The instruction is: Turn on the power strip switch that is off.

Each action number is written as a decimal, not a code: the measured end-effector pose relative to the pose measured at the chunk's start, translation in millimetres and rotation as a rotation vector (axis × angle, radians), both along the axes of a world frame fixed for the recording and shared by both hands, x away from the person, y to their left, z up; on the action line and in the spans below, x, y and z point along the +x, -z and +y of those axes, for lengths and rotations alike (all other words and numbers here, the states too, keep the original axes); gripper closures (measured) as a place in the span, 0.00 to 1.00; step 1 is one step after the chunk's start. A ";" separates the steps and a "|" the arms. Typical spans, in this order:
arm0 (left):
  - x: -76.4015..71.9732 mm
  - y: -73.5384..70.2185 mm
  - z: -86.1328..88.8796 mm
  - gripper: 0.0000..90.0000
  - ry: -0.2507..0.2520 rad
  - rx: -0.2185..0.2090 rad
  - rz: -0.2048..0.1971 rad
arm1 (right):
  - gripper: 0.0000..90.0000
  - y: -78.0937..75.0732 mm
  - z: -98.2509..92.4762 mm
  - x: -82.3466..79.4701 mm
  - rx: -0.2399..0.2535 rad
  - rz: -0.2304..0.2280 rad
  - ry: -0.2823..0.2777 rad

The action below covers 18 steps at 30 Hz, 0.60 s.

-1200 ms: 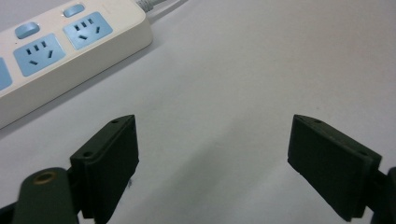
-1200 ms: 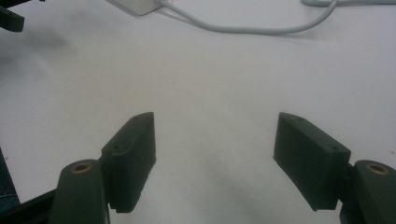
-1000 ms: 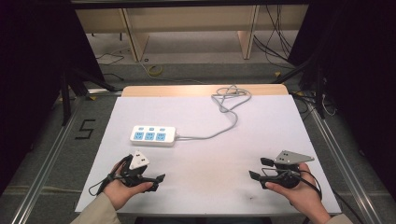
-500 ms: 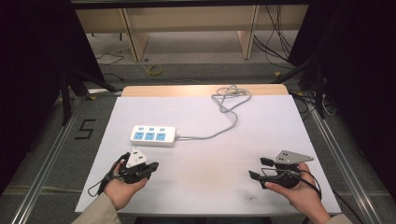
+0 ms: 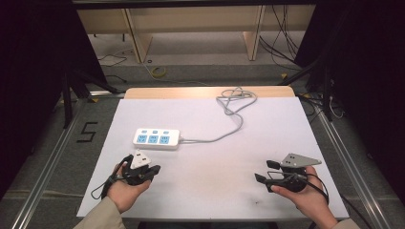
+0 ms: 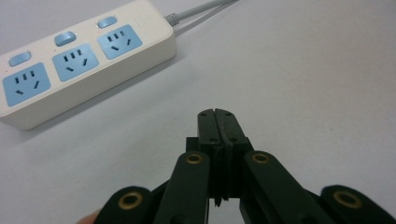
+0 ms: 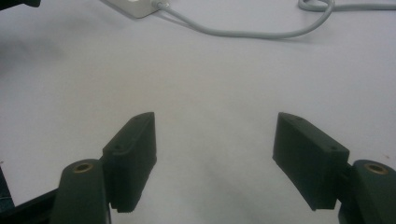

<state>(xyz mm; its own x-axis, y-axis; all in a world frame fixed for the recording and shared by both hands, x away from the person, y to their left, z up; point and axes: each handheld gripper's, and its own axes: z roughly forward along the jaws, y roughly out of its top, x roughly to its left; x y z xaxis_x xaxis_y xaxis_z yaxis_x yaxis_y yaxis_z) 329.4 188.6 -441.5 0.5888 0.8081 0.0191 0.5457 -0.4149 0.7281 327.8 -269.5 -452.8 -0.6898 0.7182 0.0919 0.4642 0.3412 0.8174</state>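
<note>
A white power strip (image 5: 156, 139) with three blue sockets and three blue switches lies on the white table (image 5: 267, 129), left of centre. Its grey cable (image 5: 237, 125) runs right, then back to a loop at the far edge. My left gripper (image 5: 154, 169) sits near the front left, just short of the strip, held in a hand. In the left gripper view its jaws (image 6: 218, 115) are pressed together with nothing between them, and the power strip (image 6: 70, 60) lies ahead to the left. My right gripper (image 5: 265, 171) rests at the front right, open and empty (image 7: 215, 140), pointing left.
The cable (image 7: 243, 32) crosses the top of the right gripper view, well beyond the jaws. A wooden strip (image 5: 205, 91) edges the table's far side. Metal rails (image 5: 52, 157) run along the floor on both sides, and loose wires (image 5: 282, 43) lie behind the table.
The left gripper's jaws have closed and the hand has shifted slightly. The right gripper and the power strip have not moved.
</note>
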 end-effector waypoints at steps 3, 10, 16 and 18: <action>2.8 -1.5 1.1 1.00 -0.008 0.003 -0.008 | 0.34 0.2 0.2 0.2 -0.001 -0.001 -0.001; 10.4 -2.3 -0.2 1.00 -0.021 0.001 -0.023 | 0.34 0.2 0.9 0.2 -0.003 -0.002 -0.005; 17.0 -3.6 1.8 1.00 -0.032 -0.003 -0.027 | 0.34 0.3 1.2 0.4 -0.002 0.000 -0.004; 19.0 -4.4 2.6 1.00 -0.032 0.004 -0.029 | 0.34 0.4 1.4 0.3 -0.002 0.002 -0.005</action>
<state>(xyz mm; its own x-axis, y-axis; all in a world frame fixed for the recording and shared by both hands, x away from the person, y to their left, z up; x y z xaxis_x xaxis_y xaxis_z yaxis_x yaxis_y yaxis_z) 348.4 191.2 -437.1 0.5622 0.8261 0.0386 0.5373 -0.4004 0.7423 328.1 -268.1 -453.1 -0.6929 0.7152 0.0916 0.4642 0.3452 0.8157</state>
